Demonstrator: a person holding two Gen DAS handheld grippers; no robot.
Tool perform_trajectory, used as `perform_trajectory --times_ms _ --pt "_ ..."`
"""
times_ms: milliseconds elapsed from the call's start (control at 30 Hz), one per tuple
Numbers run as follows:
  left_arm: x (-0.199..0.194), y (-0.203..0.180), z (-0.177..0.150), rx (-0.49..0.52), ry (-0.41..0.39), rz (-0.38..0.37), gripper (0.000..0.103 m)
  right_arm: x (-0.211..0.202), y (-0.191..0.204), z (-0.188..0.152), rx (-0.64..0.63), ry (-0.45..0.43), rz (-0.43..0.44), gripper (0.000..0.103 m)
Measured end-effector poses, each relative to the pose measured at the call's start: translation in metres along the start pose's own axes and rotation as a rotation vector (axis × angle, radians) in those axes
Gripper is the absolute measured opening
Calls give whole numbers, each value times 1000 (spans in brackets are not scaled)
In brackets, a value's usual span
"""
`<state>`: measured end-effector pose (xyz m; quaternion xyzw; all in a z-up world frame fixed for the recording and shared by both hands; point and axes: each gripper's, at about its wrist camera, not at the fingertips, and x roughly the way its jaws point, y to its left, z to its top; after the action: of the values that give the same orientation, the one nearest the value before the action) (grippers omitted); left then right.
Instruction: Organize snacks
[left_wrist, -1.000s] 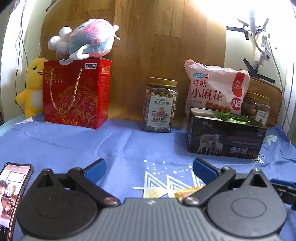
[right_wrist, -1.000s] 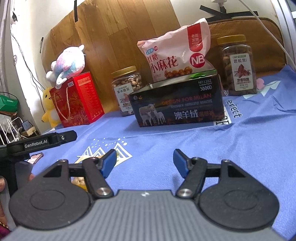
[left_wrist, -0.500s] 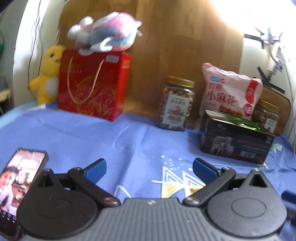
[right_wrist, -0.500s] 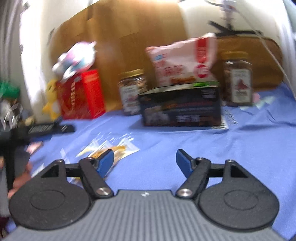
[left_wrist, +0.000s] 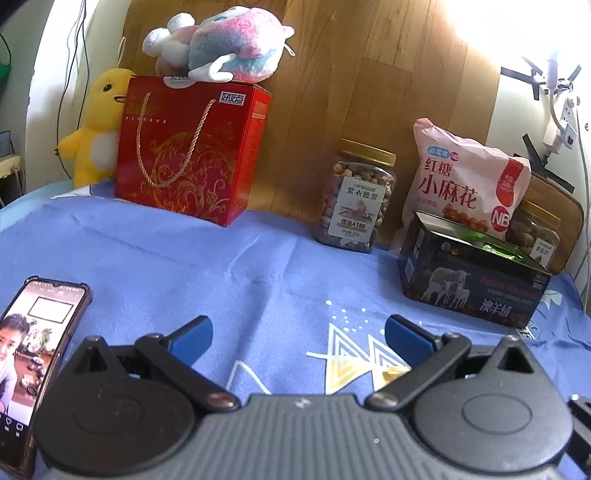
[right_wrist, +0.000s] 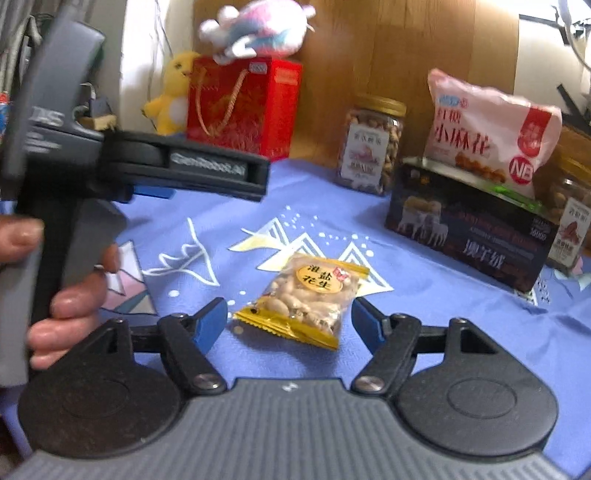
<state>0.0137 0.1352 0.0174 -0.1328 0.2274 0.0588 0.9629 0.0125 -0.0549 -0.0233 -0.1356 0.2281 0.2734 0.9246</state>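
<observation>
Right gripper (right_wrist: 288, 321): jaws wide apart, nothing held; yellow peanut packet (right_wrist: 308, 297) lies flat on the blue cloth (right_wrist: 461, 302) between its fingertips, touching neither.
Left gripper (left_wrist: 297, 334): jaws wide apart, empty.
Dark box (left_wrist: 472, 280): cloth's far right, pink snack bag (left_wrist: 465, 184) behind.
Phone (left_wrist: 31, 350): left edge.

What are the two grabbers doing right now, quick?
Left gripper: open, holding nothing.
Right gripper: open, not gripping; the yellow peanut packet lies between its fingers on the cloth.
</observation>
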Motion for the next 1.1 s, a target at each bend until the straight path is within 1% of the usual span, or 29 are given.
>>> perform_trajectory --times_ms 33,67,167,233,333,400,500,533,567,633,667,767,833,867,900,967,1033,1100 --pt "0 0 0 -1 0 0 103 3 -2 1 13 11 5 74" --pt "0 0 0 0 0 1 103 6 -5 1 26 27 17 67" --pt "0 -1 -1 8 -1 0 103 2 -11 -1 30 29 5 61" --pt "0 -2 -1 16 -1 -2 103 -10 -15 -6 32 22 -6 60" --pt "0 -4 -2 22 -1 -11 103 -31 -32 -20 34 19 28 61" --pt "1 -6 -2 33 3 -24 103 -46 -43 -32 23 24 0 61" --pt "-1 -12 -4 65 -1 -41 103 -68 -61 -46 35 28 -88 63" --pt "-2 -15 -5 79 -5 -47 103 -76 -68 -50 51 20 -126 65" --pt "-3 -19 -7 97 -7 -56 103 -83 -75 -54 71 6 -176 71" --pt "-4 -26 -8 132 -13 -67 103 -95 -87 -60 115 -15 -253 75" --pt "-5 -30 -10 153 -16 -74 103 -100 -93 -62 138 -24 -291 75" --pt "-8 -45 -12 212 -9 -110 103 -112 -110 -68 196 -58 -450 75" --pt "-9 -56 -12 236 9 -155 103 -118 -121 -72 247 -75 -499 75" --pt "-10 -63 -11 249 19 -183 103 -122 -127 -75 282 -86 -491 75" --pt "-10 -72 -10 265 29 -214 103 -125 -132 -78 318 -100 -456 75" --pt "-8 -92 -7 300 49 -275 103 -129 -133 -81 366 -124 -347 75" --pt "-3 -114 -4 342 75 -349 103 -127 -127 -81 365 -121 -269 75" --pt "4 -134 -2 375 96 -426 103 -119 -116 -80 346 -95 -224 75"
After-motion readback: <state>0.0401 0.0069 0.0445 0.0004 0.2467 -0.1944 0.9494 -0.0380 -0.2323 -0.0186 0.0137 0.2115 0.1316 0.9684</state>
